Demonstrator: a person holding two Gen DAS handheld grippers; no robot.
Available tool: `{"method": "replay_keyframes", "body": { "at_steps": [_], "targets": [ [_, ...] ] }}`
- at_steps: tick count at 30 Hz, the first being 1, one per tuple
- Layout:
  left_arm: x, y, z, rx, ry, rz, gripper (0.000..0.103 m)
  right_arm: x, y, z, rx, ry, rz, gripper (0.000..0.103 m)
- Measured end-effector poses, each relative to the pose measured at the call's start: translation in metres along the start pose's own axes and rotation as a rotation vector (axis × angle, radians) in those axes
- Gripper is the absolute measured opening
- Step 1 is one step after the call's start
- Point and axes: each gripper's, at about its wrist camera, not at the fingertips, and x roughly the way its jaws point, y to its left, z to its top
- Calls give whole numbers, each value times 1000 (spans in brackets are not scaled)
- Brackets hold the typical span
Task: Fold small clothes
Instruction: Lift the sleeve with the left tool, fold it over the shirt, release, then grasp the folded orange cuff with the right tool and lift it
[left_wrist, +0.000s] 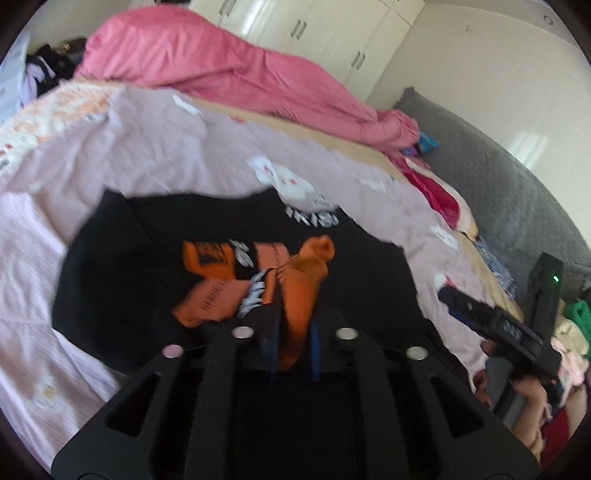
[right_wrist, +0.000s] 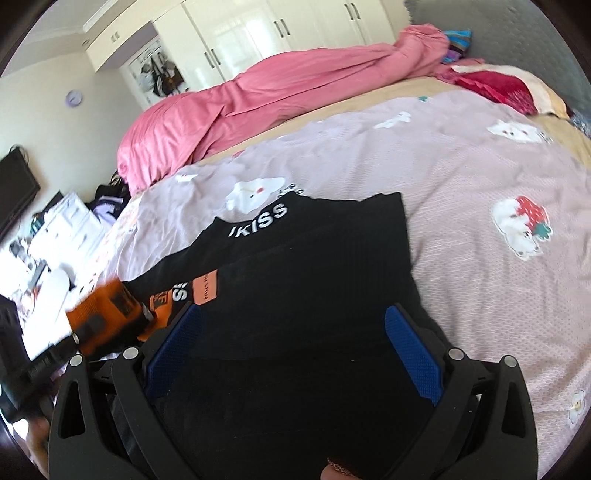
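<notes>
A small black garment (left_wrist: 147, 258) with orange and white print lies on the pale pink bedspread (left_wrist: 110, 155). My left gripper (left_wrist: 291, 332) is shut on an orange part of the garment (left_wrist: 303, 291) and holds it bunched above the black cloth. In the right wrist view the same black garment (right_wrist: 314, 258) lies flat with white "KISS" letters, and my right gripper (right_wrist: 295, 347) is open just above it, its blue pads (right_wrist: 413, 354) wide apart with nothing between them. The right gripper also shows at the right of the left wrist view (left_wrist: 498, 328).
A pink duvet (left_wrist: 221, 70) is heaped along the far side of the bed. A red and cream pillow (right_wrist: 506, 88) lies by the grey headboard (left_wrist: 517, 192). White wardrobes (right_wrist: 258, 29) stand behind. Loose clothes (left_wrist: 576, 332) lie at the right edge.
</notes>
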Motion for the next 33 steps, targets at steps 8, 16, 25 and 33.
{"method": "replay_keyframes", "body": {
  "at_steps": [8,16,25,33],
  "targets": [
    [-6,4,-6,-4,33,-2,36,11,5,-9,2,62,42,99],
    [-25,25,-1,24,4,140,66,43,47,-41,-44,246,186,99],
    [-41,55,-2,41,7,277,94,62,93,-83,-123,352,235,99],
    [-49,70,-2,-11,-7,252,94,74,116,-94,-188,325,209,95]
  ]
}}
